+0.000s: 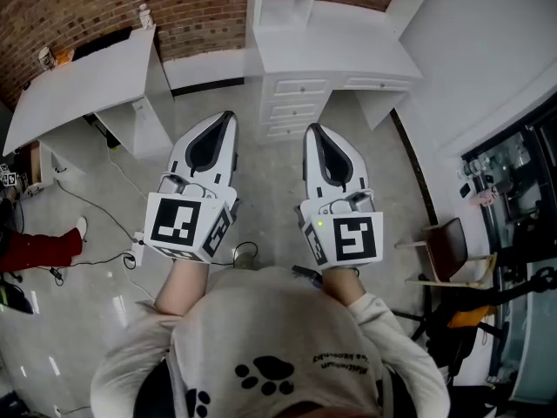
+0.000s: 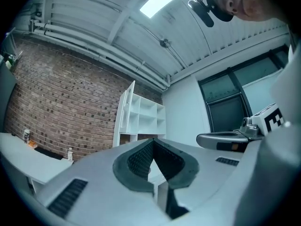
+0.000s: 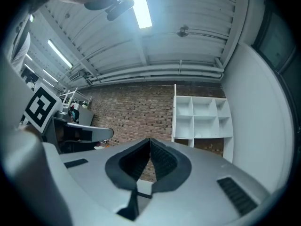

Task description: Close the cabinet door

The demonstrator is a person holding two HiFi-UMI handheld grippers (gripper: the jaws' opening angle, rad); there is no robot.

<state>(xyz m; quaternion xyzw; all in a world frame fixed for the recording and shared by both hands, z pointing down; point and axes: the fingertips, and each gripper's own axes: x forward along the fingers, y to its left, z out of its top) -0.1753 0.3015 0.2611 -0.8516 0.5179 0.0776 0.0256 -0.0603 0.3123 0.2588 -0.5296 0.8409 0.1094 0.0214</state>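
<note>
- Pointing forward, the white two-jaw left gripper and the white two-jaw right gripper each have jaws pressed together on nothing.
- Ahead of both stands a white open-shelf cabinet, its narrow white cabinet door open at the left edge.
- A white drawer desk sits beneath it, and a long white table is off to the left.
- A red-brick wall is behind, with a glossy grey floor below.
</note>
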